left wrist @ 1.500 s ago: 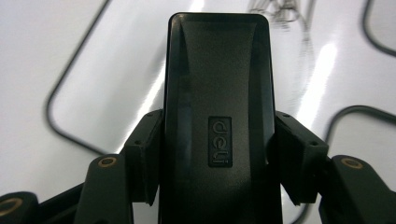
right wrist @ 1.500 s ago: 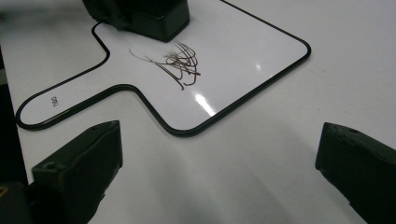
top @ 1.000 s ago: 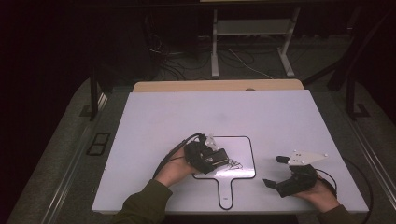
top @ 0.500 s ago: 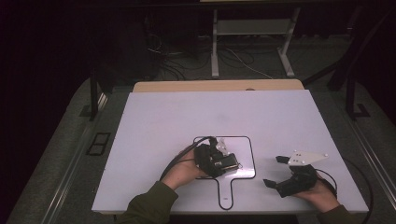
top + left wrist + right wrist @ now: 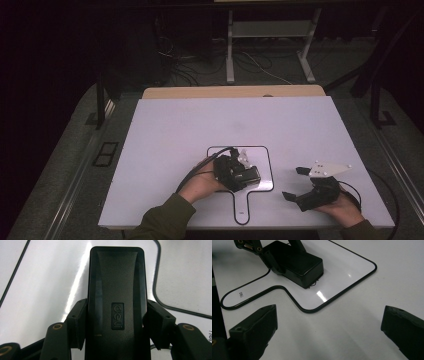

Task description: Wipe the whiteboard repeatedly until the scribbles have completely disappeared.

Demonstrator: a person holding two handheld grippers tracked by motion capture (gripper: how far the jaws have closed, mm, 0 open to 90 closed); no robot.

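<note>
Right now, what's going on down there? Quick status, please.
Left gripper shut on black whiteboard eraser, on the small paddle-shaped whiteboard. Right gripper open, empty, beside board. Nothing in the way.

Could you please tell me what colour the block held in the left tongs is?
Black; the block shows best in the left gripper view.

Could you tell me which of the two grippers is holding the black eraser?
The left gripper: its jaws clamp the black eraser over the small whiteboard; the right gripper is open and empty.
</note>
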